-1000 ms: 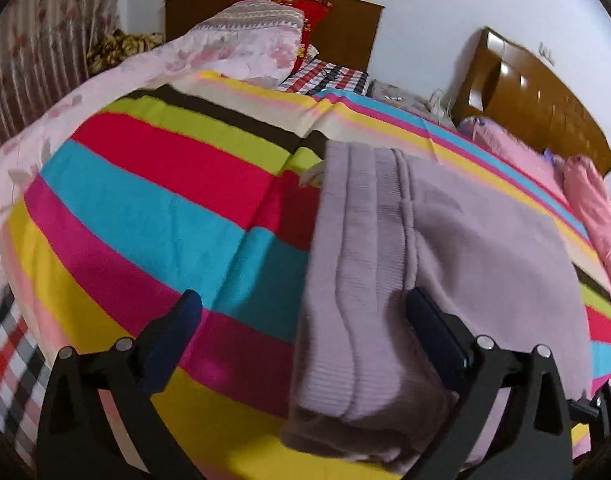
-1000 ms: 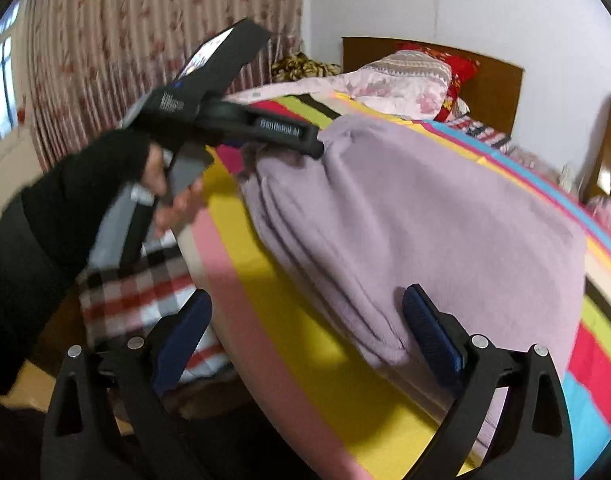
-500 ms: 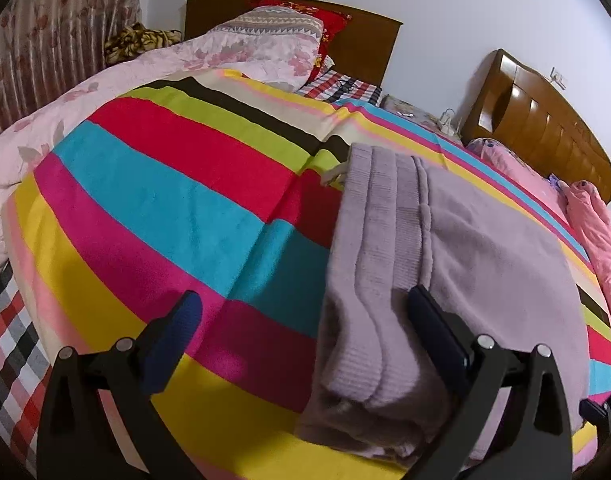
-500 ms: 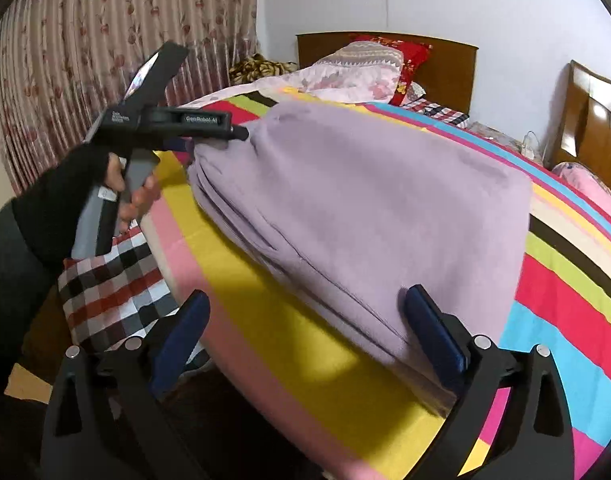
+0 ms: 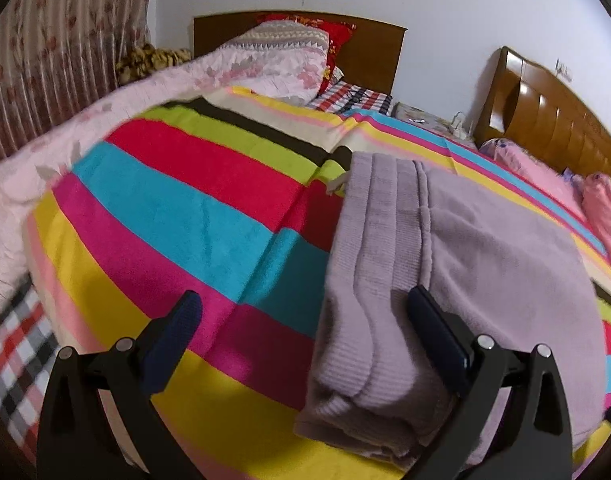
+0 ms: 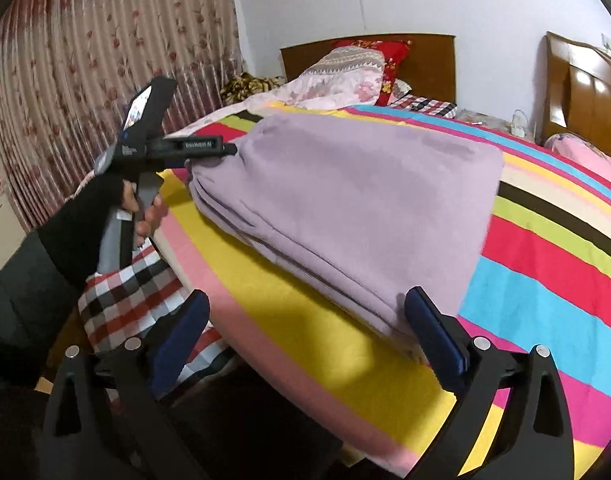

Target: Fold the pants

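Left wrist view: my left hand-held gripper (image 5: 301, 312) gapes wide, one finger touching the folded lilac pants (image 5: 445, 280) on the striped bed (image 5: 177, 216). Nudging could topple the stacked folds.

Right wrist view: my right hand-held gripper (image 6: 305, 312) is wide open, holding nothing, just beside the pants' corner.

Left claw (image 5: 301, 312) and right claw (image 6: 305, 312) both gape wide
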Tool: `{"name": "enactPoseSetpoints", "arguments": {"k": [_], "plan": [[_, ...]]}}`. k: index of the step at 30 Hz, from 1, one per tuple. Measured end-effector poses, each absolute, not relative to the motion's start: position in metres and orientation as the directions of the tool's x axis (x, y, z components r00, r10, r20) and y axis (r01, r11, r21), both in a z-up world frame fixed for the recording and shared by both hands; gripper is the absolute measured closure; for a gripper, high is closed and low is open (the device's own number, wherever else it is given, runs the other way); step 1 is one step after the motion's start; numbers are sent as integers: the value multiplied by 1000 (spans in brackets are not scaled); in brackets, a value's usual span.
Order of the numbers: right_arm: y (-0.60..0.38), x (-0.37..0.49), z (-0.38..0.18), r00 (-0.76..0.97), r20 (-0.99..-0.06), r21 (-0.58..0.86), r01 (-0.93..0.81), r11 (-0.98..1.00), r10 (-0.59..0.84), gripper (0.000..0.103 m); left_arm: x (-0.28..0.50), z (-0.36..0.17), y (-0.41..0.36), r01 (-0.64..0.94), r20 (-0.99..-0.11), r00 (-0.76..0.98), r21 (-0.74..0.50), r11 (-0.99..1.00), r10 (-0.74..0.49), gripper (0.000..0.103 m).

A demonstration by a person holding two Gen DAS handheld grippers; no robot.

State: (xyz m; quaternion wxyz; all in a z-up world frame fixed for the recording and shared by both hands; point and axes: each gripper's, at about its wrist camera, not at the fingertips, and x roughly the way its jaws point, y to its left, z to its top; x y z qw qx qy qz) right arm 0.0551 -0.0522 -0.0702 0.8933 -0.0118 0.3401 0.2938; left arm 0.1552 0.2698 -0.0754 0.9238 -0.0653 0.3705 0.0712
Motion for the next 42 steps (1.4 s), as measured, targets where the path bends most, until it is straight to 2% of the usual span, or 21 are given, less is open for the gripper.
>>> {"name": "enactPoseSetpoints", "arguments": {"k": [3,6,13,18,23,29,42], "plan": [[-69,45,-64,622,-595,201,-499,843,510,7,145,-61,253,-221,-670,718,37,975,188,1],[-89,34,-54,673,-568,208,-439,874,474,6,125,-40,239,-255,-628,739,72,964,243,2],[-131,33,-30,779,-493,328,-246,912,387,5,51,23,190,-216,-481,857,-12,976,184,1],[-140,30,-20,812,-474,355,-179,918,342,5,34,30,149,-203,-450,867,78,976,216,1],[-142,25,-19,840,-487,299,-96,949,238,5,22,9,130,-162,-495,857,5,987,143,1],[-139,33,-32,819,-555,246,-3,969,144,5,11,-13,115,-162,-507,848,35,986,158,1],[-111,36,-44,772,-605,180,-106,978,195,5,2,-29,114,-168,-515,839,60,984,175,1]]}}
